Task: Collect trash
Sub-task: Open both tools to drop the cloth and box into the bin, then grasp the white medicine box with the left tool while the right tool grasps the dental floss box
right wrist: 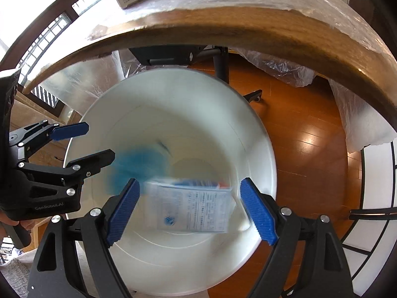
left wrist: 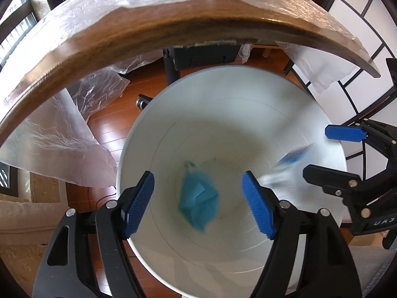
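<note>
Over the bin: both grippers point down into the white bin (left wrist: 248,260), which stands on the wood floor below the bench (left wrist: 148,37) edge.
Step in hand: release of trash into the bin.
Left gripper (left wrist: 198,203): jaws wide, nothing between the pads; blue wrapper (left wrist: 198,198) lies low in the bin, centre of the frame.
Right gripper (right wrist: 189,208): jaws wide; printed packet (right wrist: 191,206) sits between them, not pressed, blurred as if dropping.
Next move: judged, lift both grippers clear of the rim and return to the bench for further trash.
Hard to make out: packet print is smeared; whether either item has reached the bin floor cannot be told; bench top is cut off at the upper edge.
</note>
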Motion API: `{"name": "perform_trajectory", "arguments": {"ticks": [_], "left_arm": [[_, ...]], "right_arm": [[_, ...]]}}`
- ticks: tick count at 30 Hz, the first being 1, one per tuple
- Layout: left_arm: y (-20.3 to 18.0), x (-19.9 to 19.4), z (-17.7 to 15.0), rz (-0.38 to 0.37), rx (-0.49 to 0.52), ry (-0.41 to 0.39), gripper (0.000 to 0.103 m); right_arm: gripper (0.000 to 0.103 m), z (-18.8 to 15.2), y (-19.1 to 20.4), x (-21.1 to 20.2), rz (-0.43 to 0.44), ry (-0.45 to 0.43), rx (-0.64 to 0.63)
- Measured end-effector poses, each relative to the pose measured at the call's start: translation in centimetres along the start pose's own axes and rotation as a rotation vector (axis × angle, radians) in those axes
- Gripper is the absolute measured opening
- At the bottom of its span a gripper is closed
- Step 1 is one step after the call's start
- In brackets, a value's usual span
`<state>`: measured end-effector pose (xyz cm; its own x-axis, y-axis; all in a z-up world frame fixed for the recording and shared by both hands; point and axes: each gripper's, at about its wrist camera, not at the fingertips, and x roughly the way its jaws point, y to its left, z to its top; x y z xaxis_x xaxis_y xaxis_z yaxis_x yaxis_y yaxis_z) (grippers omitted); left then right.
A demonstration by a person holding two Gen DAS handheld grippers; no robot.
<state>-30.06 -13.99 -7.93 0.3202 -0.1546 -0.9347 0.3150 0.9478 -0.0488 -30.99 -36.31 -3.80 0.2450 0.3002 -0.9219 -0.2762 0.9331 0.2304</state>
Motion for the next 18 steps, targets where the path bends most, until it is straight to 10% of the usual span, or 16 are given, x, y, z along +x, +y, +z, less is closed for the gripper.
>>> {"name": "perform_trajectory", "arguments": {"ticks": [7,14,18], "left_arm": [[0.8,-2.5,0.3,-0.004,-0.002,-0.054,0.074],[2.1,-11.5,2.0,-0.032,-0.051,-0.372,0.101],[2.5,-14.2,3.9,-0.012,-0.055,-0.465,0.101]], "right_arm": [[0.094,0.4,0.7,-5.1,-0.029,-0.156,-0.047],[0.099,2.7,2.3,-15.2,-0.09,-0.568,-0.1],[0.099,5.0,2.8,-16.9,-0.122,-0.624,-0.115]]}}
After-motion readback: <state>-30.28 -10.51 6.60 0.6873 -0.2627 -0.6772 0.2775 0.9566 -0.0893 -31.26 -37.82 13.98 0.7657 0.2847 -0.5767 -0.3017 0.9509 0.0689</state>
